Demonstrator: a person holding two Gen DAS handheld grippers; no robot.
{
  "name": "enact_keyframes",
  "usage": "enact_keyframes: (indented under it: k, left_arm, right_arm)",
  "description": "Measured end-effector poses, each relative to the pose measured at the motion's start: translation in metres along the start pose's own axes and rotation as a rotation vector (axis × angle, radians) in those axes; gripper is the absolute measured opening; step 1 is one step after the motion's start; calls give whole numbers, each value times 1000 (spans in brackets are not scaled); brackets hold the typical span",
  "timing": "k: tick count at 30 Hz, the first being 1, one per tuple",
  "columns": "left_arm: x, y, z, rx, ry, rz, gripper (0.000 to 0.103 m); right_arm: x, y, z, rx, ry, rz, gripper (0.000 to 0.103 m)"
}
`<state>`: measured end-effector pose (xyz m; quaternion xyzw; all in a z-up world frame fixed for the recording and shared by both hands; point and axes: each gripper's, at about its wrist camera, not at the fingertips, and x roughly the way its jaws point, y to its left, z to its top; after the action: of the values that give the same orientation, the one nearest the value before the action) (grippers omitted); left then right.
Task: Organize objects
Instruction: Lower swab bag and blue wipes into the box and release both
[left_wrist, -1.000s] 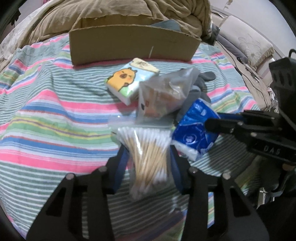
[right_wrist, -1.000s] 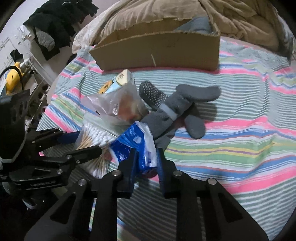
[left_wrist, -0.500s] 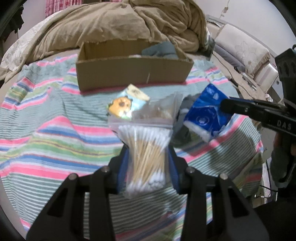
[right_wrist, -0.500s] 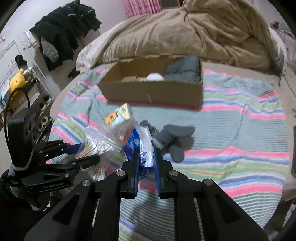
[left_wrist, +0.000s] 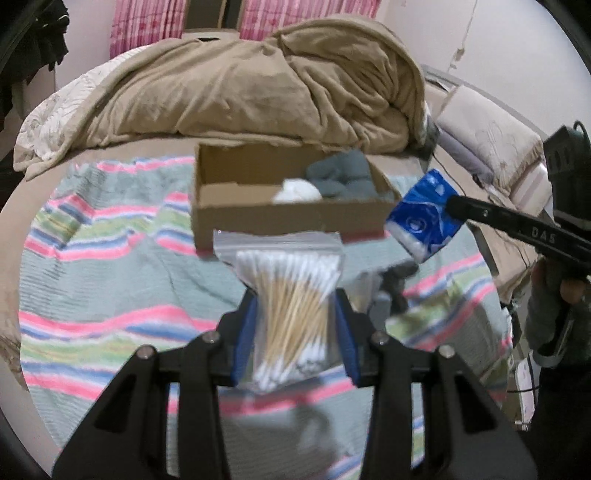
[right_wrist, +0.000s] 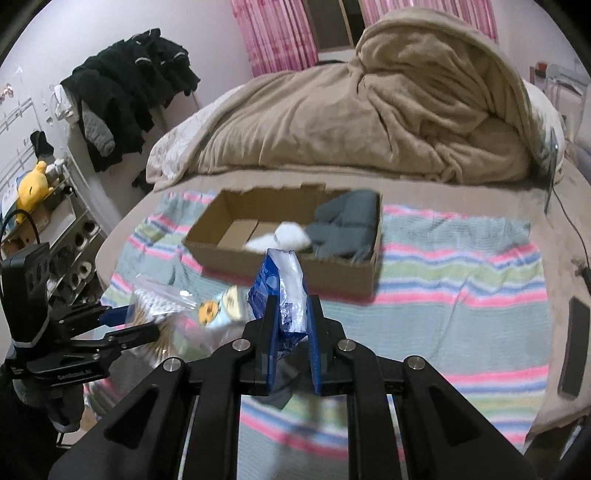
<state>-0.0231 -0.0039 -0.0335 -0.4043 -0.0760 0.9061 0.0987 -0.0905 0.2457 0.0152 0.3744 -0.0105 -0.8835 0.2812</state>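
Observation:
My left gripper (left_wrist: 295, 314) is shut on a clear bag of cotton swabs (left_wrist: 291, 291) and holds it high above the striped blanket (left_wrist: 110, 280). My right gripper (right_wrist: 291, 314) is shut on a blue tissue pack (right_wrist: 282, 291), also lifted; the pack also shows in the left wrist view (left_wrist: 424, 218). An open cardboard box (left_wrist: 291, 218) lies ahead on the bed, holding a grey glove (left_wrist: 343, 175) and a white item (left_wrist: 297, 192). In the right wrist view the box (right_wrist: 288, 266) is straight ahead, and the left gripper (right_wrist: 122, 325) holds the swabs at lower left.
A yellow-and-white cartoon tissue pack (right_wrist: 218, 310) lies on the blanket below the grippers. A heap of tan duvet (right_wrist: 369, 118) fills the far bed. A dark phone (right_wrist: 572, 347) lies at the right edge. Shelves and hanging dark clothes (right_wrist: 122, 92) stand left.
Both grippers have risen well above the blanket with their loads and the box interior has come into view. The remaining items on the blanket have dropped out of the left view.

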Motion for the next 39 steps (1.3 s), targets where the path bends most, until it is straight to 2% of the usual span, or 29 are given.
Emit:
enact_keyframes:
  k: [11, 17, 22, 27, 35, 39]
  left_arm:
    - [13, 23, 53, -2, -92, 34, 41]
    - [24, 27, 74, 14, -113, 37, 41]
    - [44, 32, 88, 18, -104, 47, 41]
    - [70, 37, 98, 22, -72, 38, 41]
    - [104, 43, 98, 9, -7, 36, 41]
    - [117, 48, 96, -4, 29, 63, 42]
  right_arm:
    - [28, -10, 45, -9, -52, -3, 15]
    - [46, -13, 61, -12, -59, 1, 15]
    - [68, -18, 64, -5, -34, -3, 15]
    - [97, -25, 53, 21, 28, -18, 15]
    - [130, -32, 35, 53, 107, -28, 15]
    - [137, -31, 33, 44, 119, -36, 16]
